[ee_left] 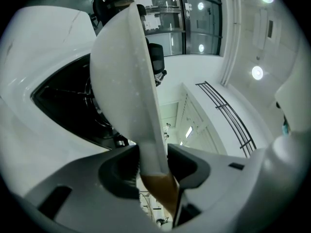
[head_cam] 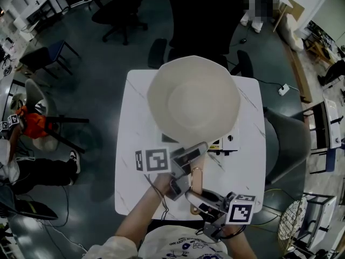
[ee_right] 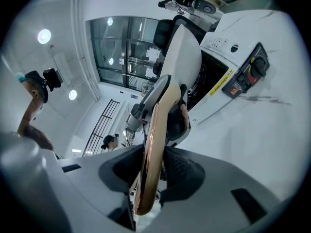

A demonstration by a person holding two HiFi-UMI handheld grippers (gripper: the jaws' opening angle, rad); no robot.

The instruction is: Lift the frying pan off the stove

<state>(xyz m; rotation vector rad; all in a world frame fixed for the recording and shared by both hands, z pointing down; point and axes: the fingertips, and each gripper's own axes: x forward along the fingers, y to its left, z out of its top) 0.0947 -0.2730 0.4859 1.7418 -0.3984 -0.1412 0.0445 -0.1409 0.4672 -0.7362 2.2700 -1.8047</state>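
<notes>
A white table [head_cam: 135,144] fills the middle of the head view, and on it sits a small white stove [head_cam: 230,142] with a black top. The cream frying pan [head_cam: 194,99] lies over the stove at the centre of the frame and hides most of it. I cannot tell whether its base rests on the burner or hangs clear of it.

The pan's handle [head_cam: 195,183] runs from the bowl down toward the bottom of the frame, pale at the top and coppery brown lower down. Both claws are on it. The left gripper [head_cam: 193,154] comes in from the lower left and pinches the handle high up, just under the bowl. In its own view the two dark pads [ee_left: 125,166] press on either side of the pale neck, right where it meets the brown part [ee_left: 161,187]. The pan [ee_left: 124,81] rises edge-on above them, and the stove's black top [ee_left: 63,106] shows at the left.

The right gripper [head_cam: 195,196] sits near the bottom of the frame, lower on the handle. In its view the jaws are clamped on the brown end [ee_right: 151,149]. The left gripper [ee_right: 170,111] shows further up the handle, near the bowl [ee_right: 187,57]. The stove's front, with a black knob [ee_right: 258,66], fills the upper right.

A dark office chair [head_cam: 116,15] stands on the floor at the upper left.
</notes>
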